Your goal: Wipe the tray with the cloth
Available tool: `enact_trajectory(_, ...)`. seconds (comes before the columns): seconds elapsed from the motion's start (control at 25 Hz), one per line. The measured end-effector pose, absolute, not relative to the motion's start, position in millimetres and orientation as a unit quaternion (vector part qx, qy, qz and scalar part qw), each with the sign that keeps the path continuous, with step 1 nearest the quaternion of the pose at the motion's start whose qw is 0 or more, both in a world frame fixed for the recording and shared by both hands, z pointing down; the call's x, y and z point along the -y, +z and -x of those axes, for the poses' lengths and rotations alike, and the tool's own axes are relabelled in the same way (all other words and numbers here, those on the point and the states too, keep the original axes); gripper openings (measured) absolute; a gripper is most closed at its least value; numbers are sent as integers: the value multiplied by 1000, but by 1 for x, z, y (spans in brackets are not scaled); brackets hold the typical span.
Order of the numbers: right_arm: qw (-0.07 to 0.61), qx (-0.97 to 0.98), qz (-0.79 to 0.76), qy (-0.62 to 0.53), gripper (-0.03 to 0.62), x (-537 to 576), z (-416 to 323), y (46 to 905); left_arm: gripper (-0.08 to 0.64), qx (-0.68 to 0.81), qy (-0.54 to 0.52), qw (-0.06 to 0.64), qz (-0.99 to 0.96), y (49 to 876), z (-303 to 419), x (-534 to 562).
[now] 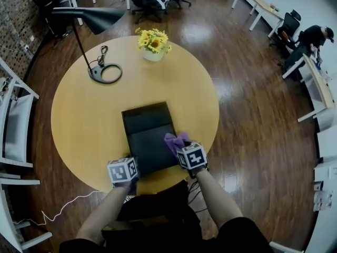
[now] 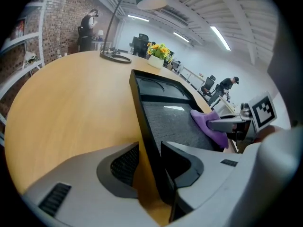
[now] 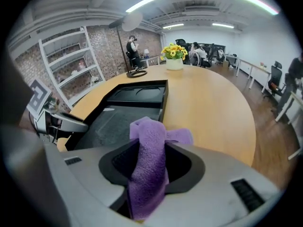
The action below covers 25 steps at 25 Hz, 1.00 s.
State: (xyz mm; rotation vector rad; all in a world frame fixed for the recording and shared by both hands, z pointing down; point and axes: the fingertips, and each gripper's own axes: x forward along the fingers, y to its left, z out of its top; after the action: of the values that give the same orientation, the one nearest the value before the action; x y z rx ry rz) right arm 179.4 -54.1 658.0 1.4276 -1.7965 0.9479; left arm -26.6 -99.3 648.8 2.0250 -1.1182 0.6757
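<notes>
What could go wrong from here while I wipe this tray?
1. The tray lies near the table's near edge, and the left gripper holds only one corner of its rim; a firm stroke might pivot it or push it off.
2. The purple cloth is a narrow bunch in the right gripper's fingers, so it may slip out or let them scrape the tray.
</notes>
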Motion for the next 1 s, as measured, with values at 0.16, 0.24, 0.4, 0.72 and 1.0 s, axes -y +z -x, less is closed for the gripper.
enact_trajectory(0.16, 331, 676, -556, 351, 150, 46, -181, 660, 141, 442, 219, 293, -819, 606, 28, 134)
enact_trajectory(0.24, 326, 679, -555, 352, 147, 49, -181, 664, 141, 407, 221, 220, -858, 585, 15, 164)
enact_trajectory(0.4, 322, 682, -552, 357, 147, 48, -180, 668, 144, 323, 284, 75, -900, 574, -17, 226)
enact_trajectory(0.72, 344, 681, -541, 354, 147, 42, -182, 665, 158, 242, 374, 77, -892, 609, -45, 283)
enact_trajectory(1.0, 369, 705, -503, 337, 140, 62, -190, 663, 112, 263, 388, 144, -872, 617, -26, 285)
